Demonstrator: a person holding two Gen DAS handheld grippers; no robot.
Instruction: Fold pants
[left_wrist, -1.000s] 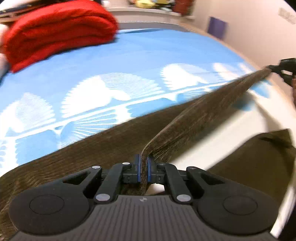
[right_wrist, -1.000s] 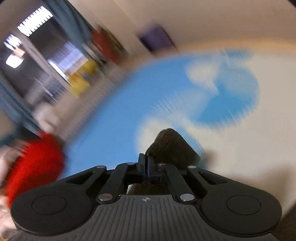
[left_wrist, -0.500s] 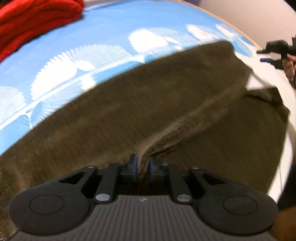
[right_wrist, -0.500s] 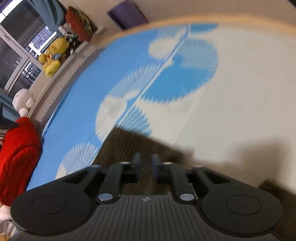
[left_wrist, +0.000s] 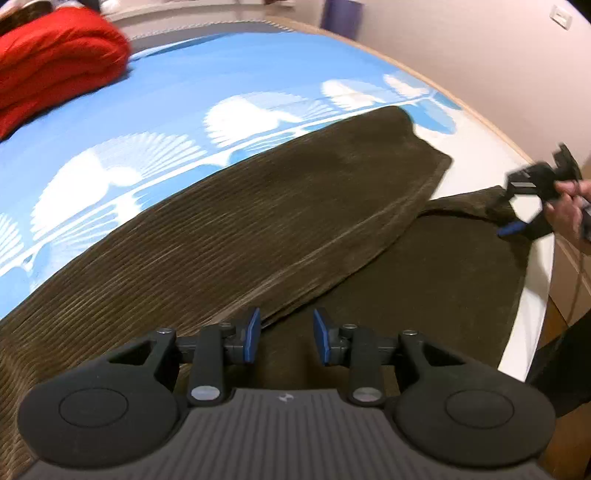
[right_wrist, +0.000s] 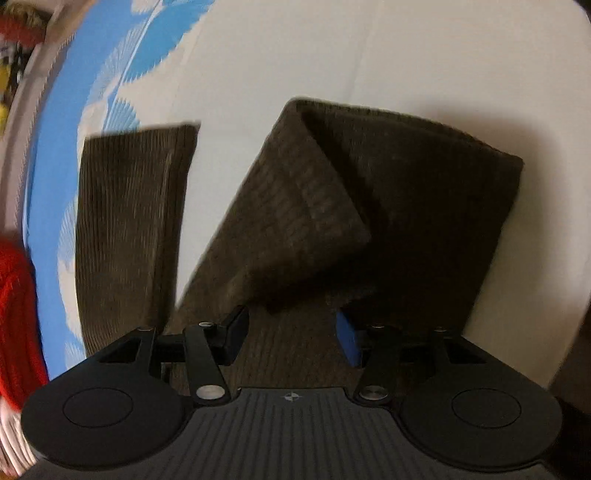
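While both tongs, the left tongs (left_wrist: 284, 336) and the right tongs (right_wrist: 291, 338), have just been opening and hold nothing, the brown corduroy pants (left_wrist: 258, 221) lie spread on the bed (left_wrist: 221, 74), legs apart, so the next move is probably regripping the turned-over hem (right_wrist: 314, 192).

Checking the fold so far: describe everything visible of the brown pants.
The brown pants are dark olive-brown ribbed fabric, like corduroy, lying on the blue-and-white bed sheet. One leg lies flat along the bed; the other spreads beside it, its end folded back on itself. Neither open hand-held gripper pinches them.
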